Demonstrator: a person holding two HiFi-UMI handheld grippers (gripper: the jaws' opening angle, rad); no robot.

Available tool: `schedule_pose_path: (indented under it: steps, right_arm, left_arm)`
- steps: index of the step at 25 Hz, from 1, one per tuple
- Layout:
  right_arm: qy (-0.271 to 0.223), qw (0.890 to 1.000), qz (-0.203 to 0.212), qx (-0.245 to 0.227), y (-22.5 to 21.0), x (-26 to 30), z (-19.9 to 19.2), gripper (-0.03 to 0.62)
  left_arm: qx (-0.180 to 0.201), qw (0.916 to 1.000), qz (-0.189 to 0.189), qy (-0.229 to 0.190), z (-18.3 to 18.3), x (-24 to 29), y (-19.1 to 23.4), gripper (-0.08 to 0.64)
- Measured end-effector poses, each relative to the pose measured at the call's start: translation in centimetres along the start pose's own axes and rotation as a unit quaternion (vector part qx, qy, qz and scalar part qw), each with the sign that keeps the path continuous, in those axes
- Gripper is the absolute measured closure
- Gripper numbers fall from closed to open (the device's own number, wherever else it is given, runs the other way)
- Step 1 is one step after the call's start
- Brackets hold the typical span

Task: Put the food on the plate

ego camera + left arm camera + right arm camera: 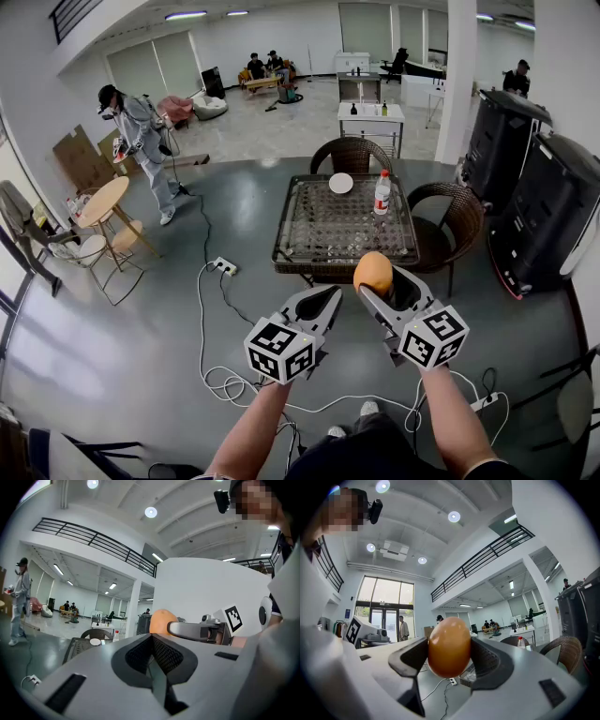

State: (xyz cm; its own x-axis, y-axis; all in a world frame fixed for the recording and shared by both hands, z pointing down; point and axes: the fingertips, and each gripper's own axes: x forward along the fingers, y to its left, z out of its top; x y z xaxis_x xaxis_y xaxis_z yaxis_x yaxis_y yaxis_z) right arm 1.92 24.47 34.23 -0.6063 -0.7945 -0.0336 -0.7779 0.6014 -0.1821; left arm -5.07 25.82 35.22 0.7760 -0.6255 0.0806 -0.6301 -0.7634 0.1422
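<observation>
My right hand-held gripper (pixel 380 283) clamps the food (pixel 449 645); the left hand-held gripper (pixel 152 641) is closed, empty. I carry the food level to the plate (pixel 341 183)

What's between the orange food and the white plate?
Between the orange food and the white plate, just bare tabletop, in the head view. The bottle stands aside.

One food item (pixel 373 273), one plate (pixel 341 183)

Orange oval food (pixel 373 273) gripped, white plate (pixel 341 183) beyond
</observation>
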Motion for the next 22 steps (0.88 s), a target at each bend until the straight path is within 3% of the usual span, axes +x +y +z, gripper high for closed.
schedule_pose_path:
  steps: [22]
  right_arm:
    - [-0.011,1.000,0.001,0.004,-3.3,0.2,0.8,0.299]
  left_arm:
    - [-0.003,1.0000,0.003,0.008,-0.3,2.9,0.3,0.554]
